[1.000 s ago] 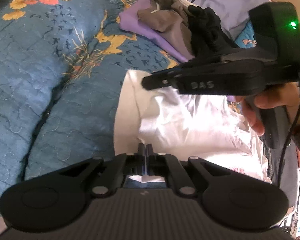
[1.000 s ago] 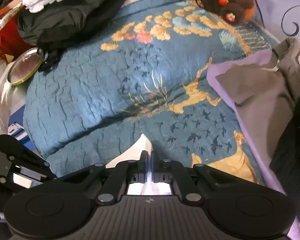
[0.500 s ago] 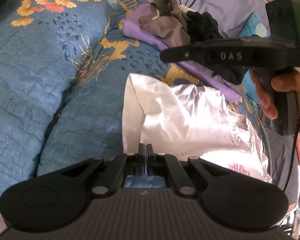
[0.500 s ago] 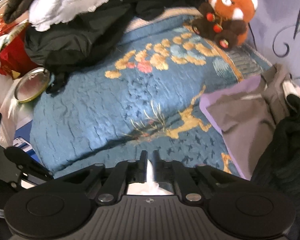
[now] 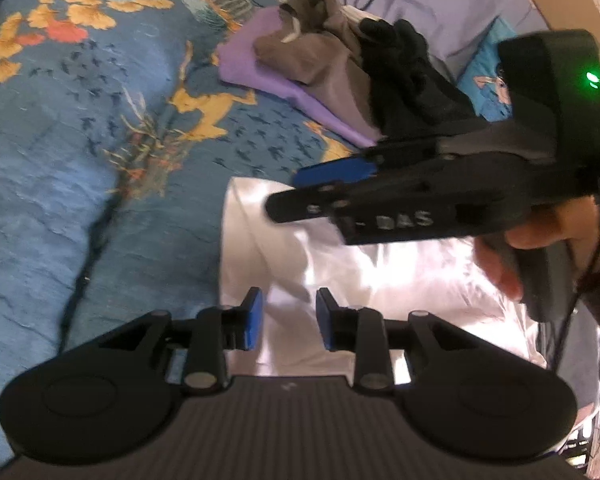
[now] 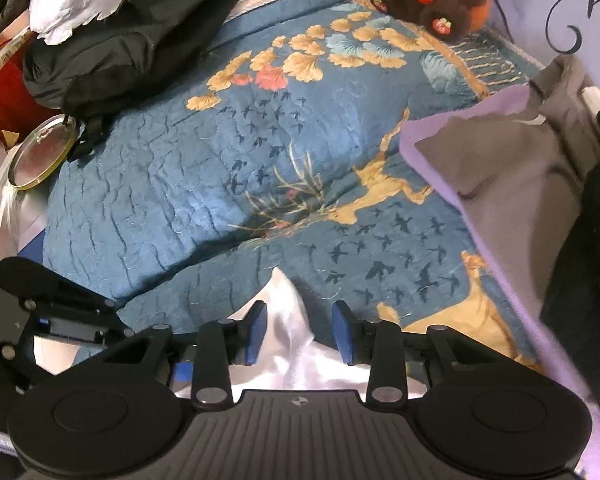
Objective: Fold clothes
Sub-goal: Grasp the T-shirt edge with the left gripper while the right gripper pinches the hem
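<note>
Item: white garment [image 5: 380, 264], lying partly doubled on the blue quilt [image 5: 100, 200]; a pointed corner [image 6: 284, 292] reaches away from us.

We hold the left gripper [image 5: 289, 319] spread, pads clear of cloth, over the near left edge. We hold the right gripper [image 6: 298, 330] spread too, its jaws either side of that far corner, gripping nothing.

The long axis runs across us, left to right. The right gripper sits nearer the corner.

Adjacent: purple, grey and black clothes [image 5: 340, 80].
</note>
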`<state>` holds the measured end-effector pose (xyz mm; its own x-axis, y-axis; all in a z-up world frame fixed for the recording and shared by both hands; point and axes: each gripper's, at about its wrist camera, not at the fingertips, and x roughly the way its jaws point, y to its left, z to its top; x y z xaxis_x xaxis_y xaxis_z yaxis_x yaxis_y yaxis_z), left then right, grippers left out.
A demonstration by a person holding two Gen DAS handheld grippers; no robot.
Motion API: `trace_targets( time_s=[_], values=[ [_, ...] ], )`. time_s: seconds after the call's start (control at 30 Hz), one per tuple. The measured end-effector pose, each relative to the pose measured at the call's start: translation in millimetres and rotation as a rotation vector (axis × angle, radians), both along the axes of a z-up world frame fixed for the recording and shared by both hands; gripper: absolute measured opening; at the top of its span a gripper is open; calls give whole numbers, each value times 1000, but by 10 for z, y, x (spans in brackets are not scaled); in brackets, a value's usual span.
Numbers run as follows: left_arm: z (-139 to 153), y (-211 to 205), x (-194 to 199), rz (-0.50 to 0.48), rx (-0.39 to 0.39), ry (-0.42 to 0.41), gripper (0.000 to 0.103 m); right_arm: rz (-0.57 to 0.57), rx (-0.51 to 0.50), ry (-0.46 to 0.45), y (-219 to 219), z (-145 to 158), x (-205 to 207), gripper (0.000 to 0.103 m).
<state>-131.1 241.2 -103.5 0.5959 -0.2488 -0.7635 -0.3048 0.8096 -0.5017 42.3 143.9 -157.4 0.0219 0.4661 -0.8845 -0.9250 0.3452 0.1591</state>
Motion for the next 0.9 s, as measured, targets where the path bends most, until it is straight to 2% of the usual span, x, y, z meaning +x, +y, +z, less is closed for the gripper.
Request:
trace_targets(
  time_s=[0.03, 0.07, 0.1, 0.13, 0.23, 0.5, 0.67, 0.8, 0.9],
  values=[
    [-17, -17, 5, 1, 1, 6, 27, 4, -2, 7, 4, -19, -9, 18],
    [-34, -34, 10, 3, 1, 12, 26, 15, -8, 3, 29, -29, -30, 10],
    [-51, -36, 1, 11, -6, 18, 17, 24, -9, -11, 28, -33, -50, 5],
    [-70, -30, -6, 17, -19, 21, 2, 25, -4, -24, 23, -28, -67, 5],
    [-48, -29, -79, 26, -32, 9, 1, 14, 28, -25, -16, 35, -73, 3],
    [95, 21, -385, 64, -15, -3, 0, 9, 97, -94, -81, 349, -91, 2],
    [167, 154, -387, 90, -1, -28, 0, 3, 133, -134, -97, 522, -95, 2],
    [163, 189, -213, 45, -8, -63, 1, 6, 133, -146, -103, 547, -100, 3],
    [100, 156, -58, -11, 40, -42, 6, 5, 136, -145, -108, 555, -102, 3]
  ],
)
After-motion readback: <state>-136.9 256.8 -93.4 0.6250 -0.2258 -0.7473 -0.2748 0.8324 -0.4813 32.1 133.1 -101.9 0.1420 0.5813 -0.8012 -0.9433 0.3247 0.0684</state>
